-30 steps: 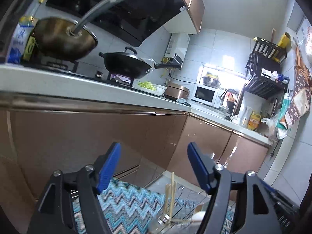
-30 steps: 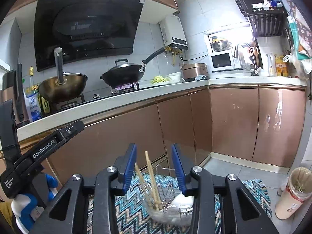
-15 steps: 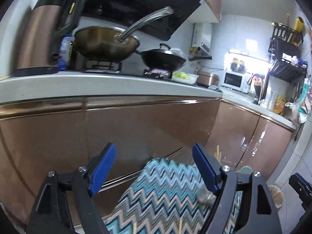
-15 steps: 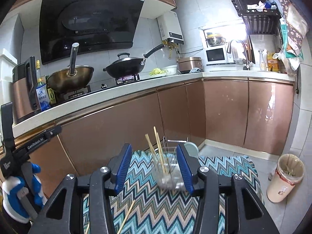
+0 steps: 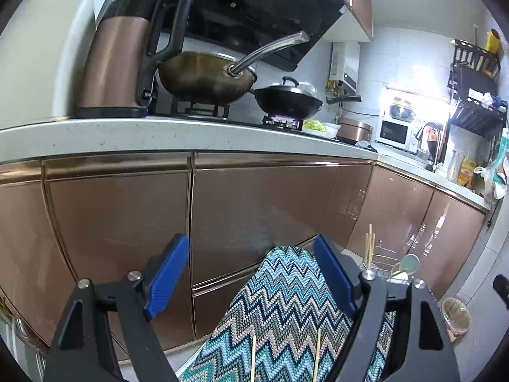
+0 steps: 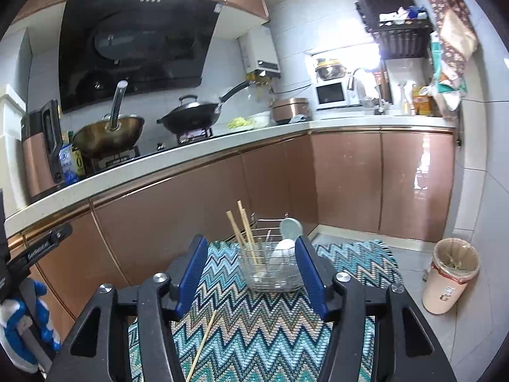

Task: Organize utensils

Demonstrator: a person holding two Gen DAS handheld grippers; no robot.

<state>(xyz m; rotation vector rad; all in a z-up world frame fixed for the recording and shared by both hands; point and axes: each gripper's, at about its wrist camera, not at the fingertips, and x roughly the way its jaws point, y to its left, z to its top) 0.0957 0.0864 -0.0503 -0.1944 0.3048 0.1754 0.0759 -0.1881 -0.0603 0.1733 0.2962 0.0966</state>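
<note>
Both grippers spread wide, nothing between the jaws. Right gripper [image 6: 249, 275] hovers above the zigzag mat [image 6: 270, 328], aimed at the clear holder [image 6: 270, 269] just beyond its tips. Left gripper [image 5: 254, 275] sits lower, near the mat's near-left end, facing the cabinet doors [image 5: 254, 210].

Holder stands upright at the far end of the mat, with a wire rack [image 6: 270, 226] right behind it. It holds chopsticks [image 6: 243, 229] leaning left and two pale spoons [image 6: 288, 238], handles down, bowls up; likely the collecting spot, so sorted pieces stay together. One loose chopstick [image 6: 202, 347] lies flat on the mat near the right gripper's left finger, running diagonally. Left view shows two loose sticks [image 5: 284, 355] lying parallel at the mat's near edge; can't tell if one is the same stick. My read: loose sticks are next to pick up, thin and flat, tricky to pinch.

Surface: knitted blue-teal mat on what seems a low raised top, tiled floor beside it. Room: kitchen, copper cabinets, white counter, two woks on stove, kettle at left, microwave and sink at far right, bin [image 6: 450, 275] on floor at right.
</note>
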